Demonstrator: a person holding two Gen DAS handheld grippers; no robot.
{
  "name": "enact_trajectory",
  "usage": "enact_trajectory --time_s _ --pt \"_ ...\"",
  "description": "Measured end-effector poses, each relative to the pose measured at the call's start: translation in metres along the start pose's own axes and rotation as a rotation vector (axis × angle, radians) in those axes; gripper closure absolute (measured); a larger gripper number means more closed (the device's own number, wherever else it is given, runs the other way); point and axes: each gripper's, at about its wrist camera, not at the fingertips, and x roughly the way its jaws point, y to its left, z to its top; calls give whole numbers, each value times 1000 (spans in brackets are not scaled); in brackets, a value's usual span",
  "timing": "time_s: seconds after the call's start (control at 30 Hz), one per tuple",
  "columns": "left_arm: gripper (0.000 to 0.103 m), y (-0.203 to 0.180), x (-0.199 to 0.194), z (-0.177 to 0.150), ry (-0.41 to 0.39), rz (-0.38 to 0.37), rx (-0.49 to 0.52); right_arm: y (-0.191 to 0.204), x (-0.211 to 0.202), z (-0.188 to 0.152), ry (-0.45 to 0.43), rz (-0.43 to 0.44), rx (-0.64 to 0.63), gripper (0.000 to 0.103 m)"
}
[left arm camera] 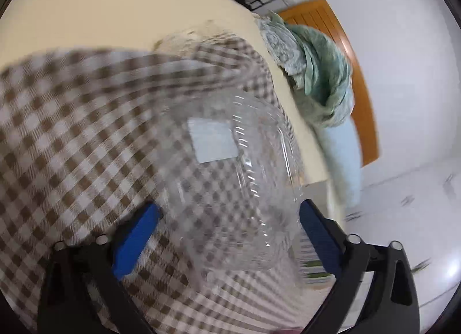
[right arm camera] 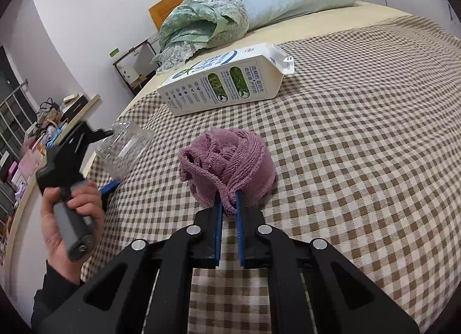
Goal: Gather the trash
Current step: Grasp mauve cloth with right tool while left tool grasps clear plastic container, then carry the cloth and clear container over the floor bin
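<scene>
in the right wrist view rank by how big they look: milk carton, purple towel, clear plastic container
1. milk carton
2. purple towel, though it lies nearer the camera, so this is unsure
3. clear plastic container

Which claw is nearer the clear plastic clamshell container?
Left. The left claw is open around the clear plastic clamshell container; the right claw is apart from it, shut on the purple terry cloth.

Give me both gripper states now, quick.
Left gripper: open, jaws either side of the clear plastic container; grip not confirmed.
Right gripper: shut on the purple towel.
</scene>
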Motion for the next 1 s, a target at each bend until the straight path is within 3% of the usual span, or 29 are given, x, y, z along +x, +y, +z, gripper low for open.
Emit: enact_trajectory --time_s 0.07,0.13,0.43,0.5,0.6,0.67,0.83,1.0 --pt "33 4 -4 -3 -35 -32 -36 -6 2 -1 11 1 14 94" --pt "36 9 -6 -6 -20 -45 -81 -9 3 -3 21 6 28 94" --pt "40 -12 -52 -37 62 16 0 3 -7 -3 10 -36 15 95" --pt "41 -17 -75 -54 44 85 118 6 -12 -5 3 -46 -3 95" --pt "41 -25 -123 -89 -125 205 349 8 -21 -9 -8 -67 -24 95" --pt "41 -35 -142 -113 -176 278 487 6 -30 -13 -23 -79 -18 95" --pt "42 -44 -180 -141 -219 293 587 3 -53 -22 -74 -105 -11 95" --pt "42 -30 -220 -185 -150 271 623 2 -85 -54 -87 -137 22 96"
